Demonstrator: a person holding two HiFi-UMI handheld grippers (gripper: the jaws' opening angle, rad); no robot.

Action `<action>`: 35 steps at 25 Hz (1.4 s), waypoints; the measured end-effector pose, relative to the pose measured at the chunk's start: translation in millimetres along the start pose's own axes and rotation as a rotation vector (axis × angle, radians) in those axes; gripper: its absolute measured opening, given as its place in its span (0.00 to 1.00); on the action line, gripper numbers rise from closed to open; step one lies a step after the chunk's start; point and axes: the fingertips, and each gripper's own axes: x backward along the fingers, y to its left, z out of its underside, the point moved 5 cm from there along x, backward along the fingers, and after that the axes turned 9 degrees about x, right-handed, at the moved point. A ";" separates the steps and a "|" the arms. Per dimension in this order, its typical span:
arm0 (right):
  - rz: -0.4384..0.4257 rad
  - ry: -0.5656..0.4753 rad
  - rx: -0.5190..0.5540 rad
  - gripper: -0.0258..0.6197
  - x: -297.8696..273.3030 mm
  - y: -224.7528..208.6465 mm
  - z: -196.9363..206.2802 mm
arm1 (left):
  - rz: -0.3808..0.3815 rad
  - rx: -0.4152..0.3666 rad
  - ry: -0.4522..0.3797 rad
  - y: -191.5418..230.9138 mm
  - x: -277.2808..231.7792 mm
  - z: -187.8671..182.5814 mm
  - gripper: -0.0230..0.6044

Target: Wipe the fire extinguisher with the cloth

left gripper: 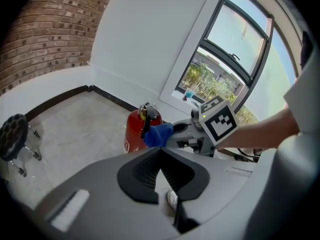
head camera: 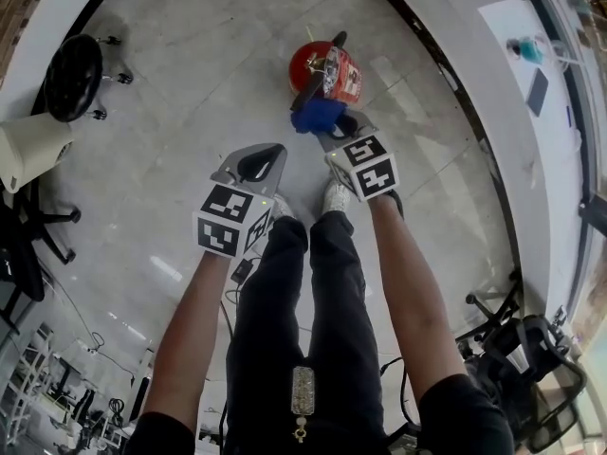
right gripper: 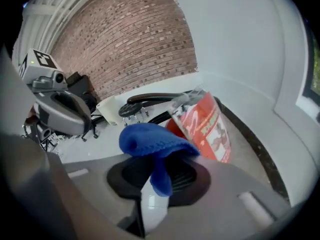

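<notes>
The right tool is clamped on a bunched blue cloth, whose wad bulges past the tips and appears to touch the upper side of the red extinguisher, just below its black handle. The extinguisher stands upright on the floor, at the upper middle of the head view. The left tool is closed and empty, lower left of it and apart. To wipe well, I would press the wad flat on the red body and sweep round it with light, even pressure, clear of the handle, so it does not tip.
</notes>
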 end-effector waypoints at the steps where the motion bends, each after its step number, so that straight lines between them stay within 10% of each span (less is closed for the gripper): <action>1: 0.012 0.009 0.011 0.17 0.3 -6.8 -2.6 | 0.000 -0.001 0.003 -2.5 -1.6 -0.1 0.04; 21: 0.128 -0.051 -0.013 0.17 32.4 -115.6 -1.1 | -0.092 0.011 -0.039 -30.3 -44.2 -25.8 0.04; 35: 0.057 -0.253 0.224 0.17 -26.8 -169.2 -6.1 | -0.015 -0.053 -0.141 -30.5 -127.8 48.5 0.04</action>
